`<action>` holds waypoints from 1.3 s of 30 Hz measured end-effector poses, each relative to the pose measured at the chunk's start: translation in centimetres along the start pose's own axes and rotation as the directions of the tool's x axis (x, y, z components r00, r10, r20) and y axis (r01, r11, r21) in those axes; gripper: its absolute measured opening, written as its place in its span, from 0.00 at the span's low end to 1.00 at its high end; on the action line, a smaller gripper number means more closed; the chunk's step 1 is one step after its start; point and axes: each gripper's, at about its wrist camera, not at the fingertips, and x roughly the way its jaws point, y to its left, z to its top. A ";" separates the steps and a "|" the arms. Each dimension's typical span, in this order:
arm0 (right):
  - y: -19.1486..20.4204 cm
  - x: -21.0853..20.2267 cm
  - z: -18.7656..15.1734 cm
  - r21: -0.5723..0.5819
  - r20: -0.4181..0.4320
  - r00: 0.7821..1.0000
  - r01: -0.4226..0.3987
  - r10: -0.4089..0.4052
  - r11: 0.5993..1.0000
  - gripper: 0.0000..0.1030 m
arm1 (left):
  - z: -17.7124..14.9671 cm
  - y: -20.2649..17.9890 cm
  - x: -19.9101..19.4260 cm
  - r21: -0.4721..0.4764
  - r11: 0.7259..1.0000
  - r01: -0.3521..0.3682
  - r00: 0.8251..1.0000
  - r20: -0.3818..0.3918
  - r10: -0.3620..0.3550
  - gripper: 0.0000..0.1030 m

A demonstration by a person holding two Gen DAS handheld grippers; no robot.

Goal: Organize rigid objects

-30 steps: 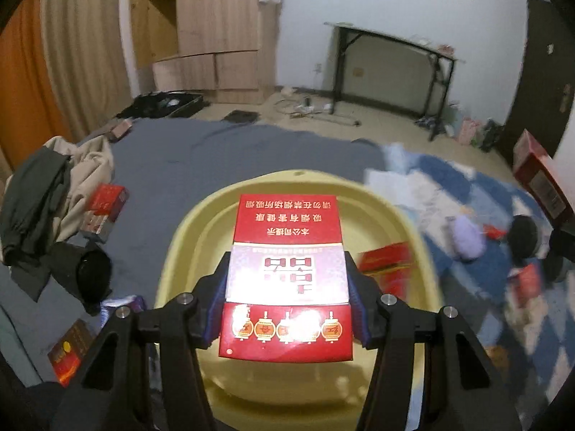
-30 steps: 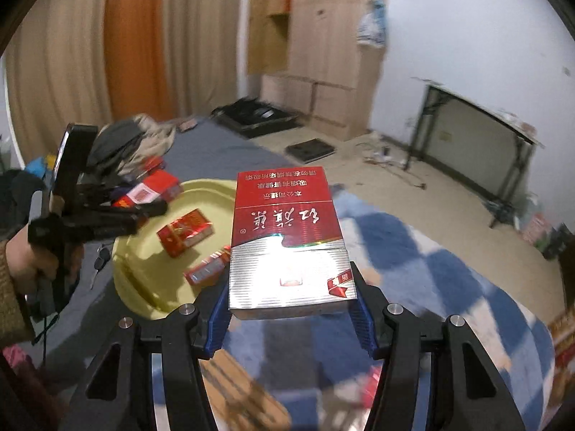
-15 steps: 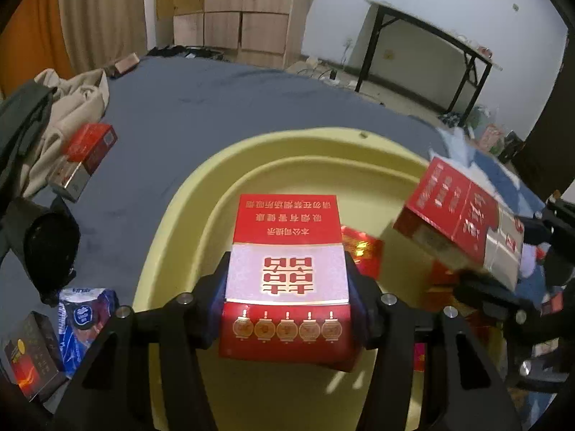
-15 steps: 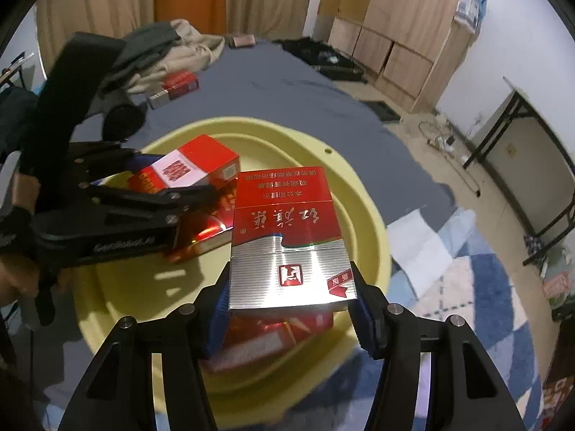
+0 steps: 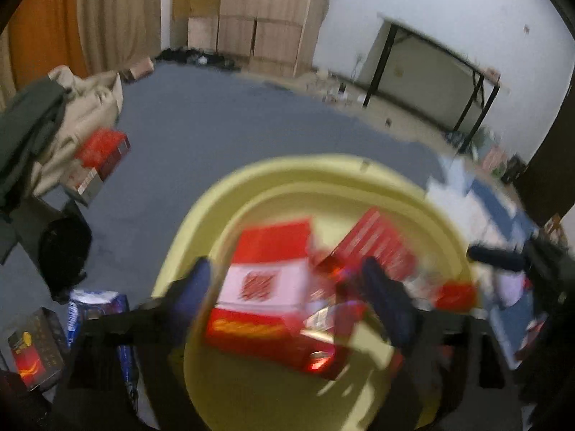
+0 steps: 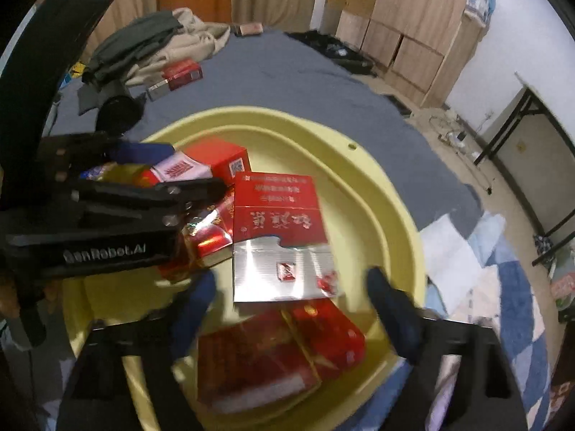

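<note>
Over round yellow plastic basin (image 6: pixel 391 194), both grippers (image 5: pixel 287 283) (image 6: pixel 291 287) just sprang apart; glossy red cartons (image 5: pixel 267 287) (image 6: pixel 280 237) loose between; rim clear at 12.

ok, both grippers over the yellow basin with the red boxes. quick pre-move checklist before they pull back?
1. Left gripper open: ok. Its jaws have just been opening, and the red and white box sits between them with gaps on both sides.
2. Right gripper open: ok. Its jaws have just been opening too, with the red and silver box loose between them.
3. Both boxes inside the yellow basin: ok.
4. Boxes settled flat: cannot tell, both views are blurred.
5. Grippers clear of each other: ok, but close; the left one sits just beside the right one's box.
6. Boxes left outside: not ok, a red box lies on the grey sheet.
</note>
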 end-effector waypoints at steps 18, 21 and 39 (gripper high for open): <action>-8.7 -26.4 -24.0 0.474 0.155 0.951 0.167 -0.269 0.865 1.00 | -8.0 -21.2 -12.9 0.272 0.920 0.283 0.959 -0.048 -0.281 1.00; -9.6 -29.2 -29.1 0.548 0.117 0.940 0.207 -0.320 0.810 1.00 | -10.6 -23.3 -13.5 0.323 0.907 0.271 0.962 -0.068 -0.263 1.00; -14.6 -26.3 -35.3 0.781 0.046 0.947 0.164 -0.317 0.603 1.00 | -19.1 -31.2 -9.5 0.280 0.924 0.260 0.962 -0.154 -0.224 1.00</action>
